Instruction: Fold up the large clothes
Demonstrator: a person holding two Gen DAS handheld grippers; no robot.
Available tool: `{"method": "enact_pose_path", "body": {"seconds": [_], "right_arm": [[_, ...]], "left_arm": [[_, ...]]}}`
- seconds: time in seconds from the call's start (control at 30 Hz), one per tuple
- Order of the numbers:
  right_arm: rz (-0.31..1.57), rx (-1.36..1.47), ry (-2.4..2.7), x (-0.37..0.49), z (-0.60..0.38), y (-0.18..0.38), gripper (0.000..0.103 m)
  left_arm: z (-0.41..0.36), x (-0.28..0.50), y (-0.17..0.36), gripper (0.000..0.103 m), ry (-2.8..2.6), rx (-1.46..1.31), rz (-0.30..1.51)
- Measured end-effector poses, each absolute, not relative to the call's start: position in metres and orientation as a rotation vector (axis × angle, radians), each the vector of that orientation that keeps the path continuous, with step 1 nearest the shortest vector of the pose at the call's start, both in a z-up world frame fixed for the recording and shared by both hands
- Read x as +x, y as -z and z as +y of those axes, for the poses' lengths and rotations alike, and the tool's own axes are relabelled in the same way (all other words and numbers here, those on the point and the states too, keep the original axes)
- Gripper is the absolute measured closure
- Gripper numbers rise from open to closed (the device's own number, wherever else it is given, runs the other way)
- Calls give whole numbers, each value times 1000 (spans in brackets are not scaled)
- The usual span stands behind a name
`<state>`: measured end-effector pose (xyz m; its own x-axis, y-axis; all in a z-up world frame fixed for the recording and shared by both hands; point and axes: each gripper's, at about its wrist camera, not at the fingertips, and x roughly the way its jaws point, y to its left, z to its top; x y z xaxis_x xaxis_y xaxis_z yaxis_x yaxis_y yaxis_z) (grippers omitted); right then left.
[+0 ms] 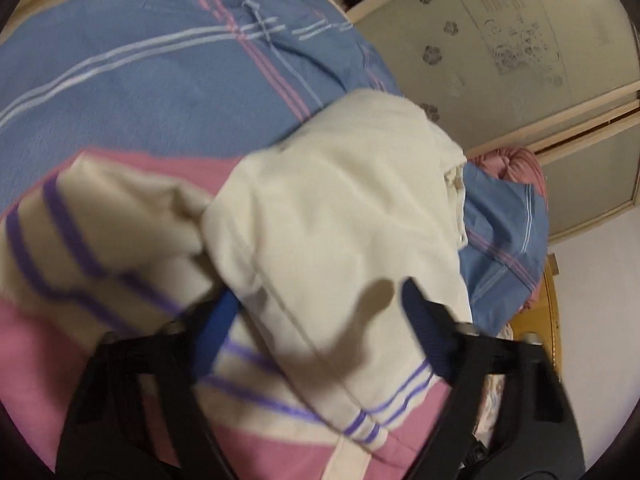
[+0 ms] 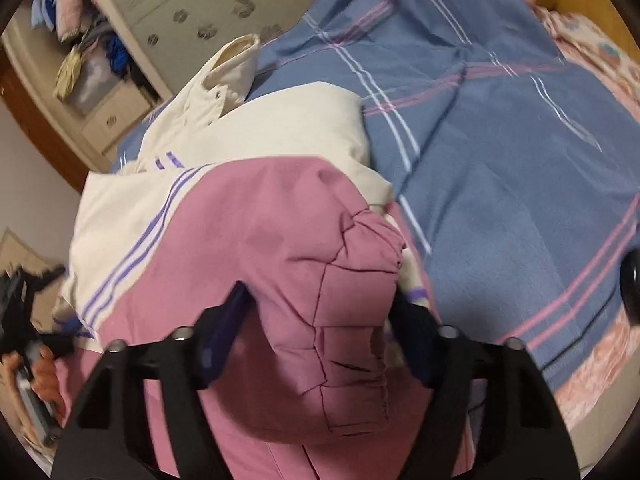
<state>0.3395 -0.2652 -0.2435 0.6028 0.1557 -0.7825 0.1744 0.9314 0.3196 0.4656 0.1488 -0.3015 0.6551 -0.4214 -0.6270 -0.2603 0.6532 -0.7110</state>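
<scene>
Pink-and-cream jacket (image 2: pixel 224 216) lies bunched on a blue plaid bedsheet (image 2: pixel 500 160) | left tool (image 1: pixel 316 304) spread wide over its cream sleeve (image 1: pixel 340 220) | right tool (image 2: pixel 320 300) apart, straddling the pink elastic cuff (image 2: pixel 352 280) | wardrobe (image 1: pixel 520 60) behind.

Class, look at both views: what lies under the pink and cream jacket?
The blue checked sheet spreads out beneath the jacket. The part under the jacket is covered, so anything there is hidden.
</scene>
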Motion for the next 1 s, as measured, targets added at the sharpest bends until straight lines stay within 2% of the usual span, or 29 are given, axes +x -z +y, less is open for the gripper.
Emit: {"method": "enact_pose_path", "body": {"seconds": [0.1, 0.13, 0.2, 0.27, 0.33, 0.37, 0.4, 0.43, 0.53, 0.67, 0.87, 1.0], "right_arm": [[878, 366, -66, 358, -246, 229, 55], [852, 348, -96, 366, -239, 222, 55], [811, 291, -146, 385, -221, 214, 55], [859, 190, -110, 410, -206, 219, 50], [994, 98, -56, 426, -203, 236, 40], [1003, 102, -53, 424, -208, 237, 36], [982, 115, -23, 415, -220, 235, 21], [958, 121, 7, 407, -229, 232, 8], [862, 188, 100, 382, -264, 216, 5], [700, 276, 215, 373, -301, 175, 5], [736, 298, 90, 439, -302, 140, 4], [862, 287, -50, 540, -276, 144, 4]], "left_arm": [[186, 467, 290, 62, 27, -940, 741], [202, 463, 290, 64, 5, -969, 699], [233, 457, 298, 74, -20, -1061, 666], [245, 454, 314, 75, -18, -1160, 697], [238, 442, 313, 63, -9, -1164, 730], [233, 430, 302, 47, 3, -1137, 719], [231, 418, 291, 24, -13, -1117, 695], [226, 402, 274, 17, -52, -1081, 654], [202, 379, 229, 14, -91, -870, 592], [140, 397, 183, 14, 79, -651, 604], [78, 412, 181, 13, 112, -539, 609], [55, 429, 213, 12, 66, -397, 691]]}}
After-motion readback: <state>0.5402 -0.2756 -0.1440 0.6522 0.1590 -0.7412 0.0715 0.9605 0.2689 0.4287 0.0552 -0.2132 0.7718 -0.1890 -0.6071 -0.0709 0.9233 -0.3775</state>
